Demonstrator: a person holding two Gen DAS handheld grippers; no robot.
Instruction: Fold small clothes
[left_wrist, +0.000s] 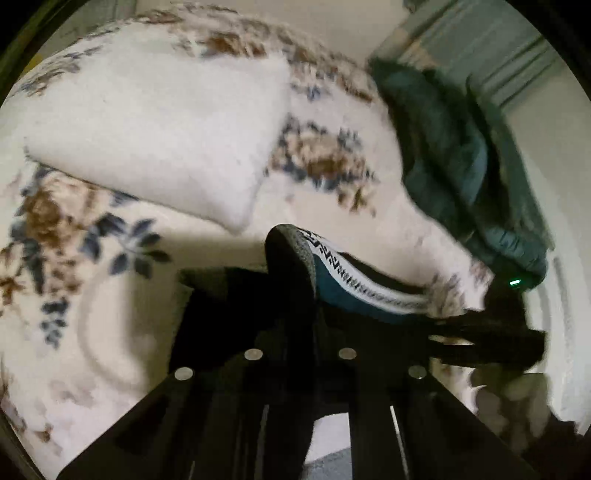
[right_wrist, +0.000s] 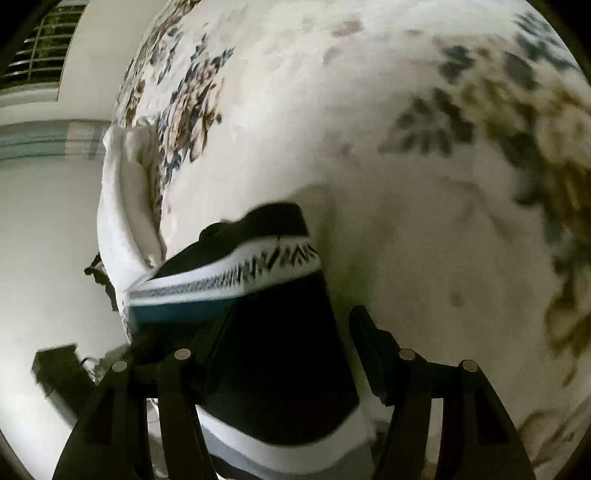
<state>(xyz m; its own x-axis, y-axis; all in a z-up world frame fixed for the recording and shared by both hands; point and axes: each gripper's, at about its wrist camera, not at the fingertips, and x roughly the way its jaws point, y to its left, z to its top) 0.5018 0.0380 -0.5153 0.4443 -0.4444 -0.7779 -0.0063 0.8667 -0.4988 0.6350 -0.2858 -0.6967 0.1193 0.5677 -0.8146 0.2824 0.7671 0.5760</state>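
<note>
Sock, one, black with teal and white zigzag bands; my left gripper pinches it, my right gripper has its jaws apart around it.

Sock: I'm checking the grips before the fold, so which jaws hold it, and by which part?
The left gripper is shut on the sock at its black end; the right gripper's hold cannot be told.

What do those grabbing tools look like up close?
Both are matte black. The left gripper and the right gripper each show two flat, angular black arms ending in jaws, with round silver bolt heads along the frame. No cables, sleeves or printed markings are visible. The other gripper's body, seen from the left camera, carries a small green light.
</note>
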